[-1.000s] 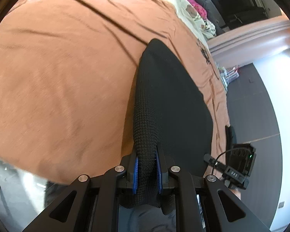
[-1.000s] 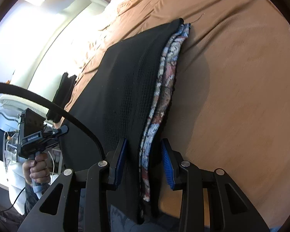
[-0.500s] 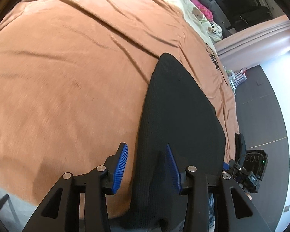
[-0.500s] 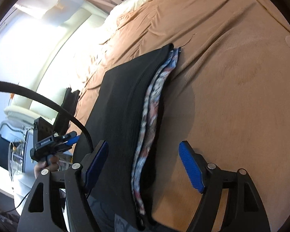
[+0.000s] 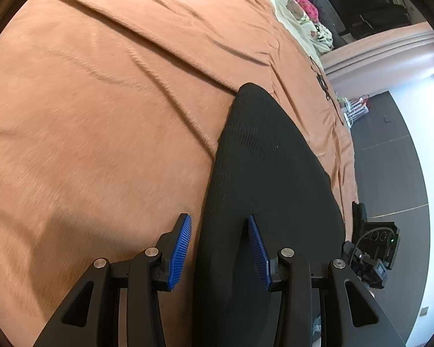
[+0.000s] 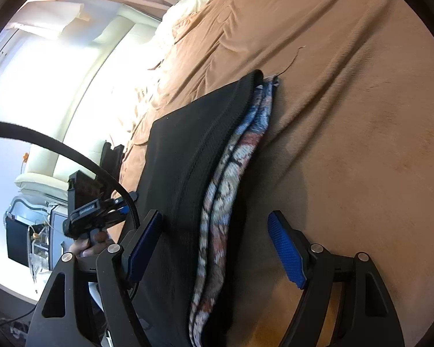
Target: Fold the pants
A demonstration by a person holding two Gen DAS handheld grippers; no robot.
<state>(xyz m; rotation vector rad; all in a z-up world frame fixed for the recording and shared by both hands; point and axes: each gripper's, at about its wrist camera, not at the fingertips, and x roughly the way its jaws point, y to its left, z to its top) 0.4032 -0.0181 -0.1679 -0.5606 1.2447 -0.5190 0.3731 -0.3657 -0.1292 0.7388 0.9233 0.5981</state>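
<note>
The black knit pants (image 5: 269,173) lie folded flat on the orange bedspread (image 5: 101,115). My left gripper (image 5: 219,218) stands open at their near end; the left fold edge runs between the blue pads (image 5: 185,248) without being pressed. In the right wrist view the pants (image 6: 188,150) show a blue, red and white patterned inner layer (image 6: 234,173) along the right edge. My right gripper (image 6: 215,215) is open wide astride that edge, pads clear of the cloth. The left gripper's body (image 6: 95,211) and the hand (image 6: 89,243) holding it appear at left.
Cream bedding with soft toys (image 5: 303,14) lies at the bed's far end. Dark floor (image 5: 390,159) runs along the bed's right side. A black cable (image 6: 72,156) arcs across the right wrist view, and a black object (image 6: 111,156) rests at the bed edge.
Both grippers opened and let go of the pants' edges. The lifted fold dropped flat onto the bedspread, and both grippers drew back a little.
</note>
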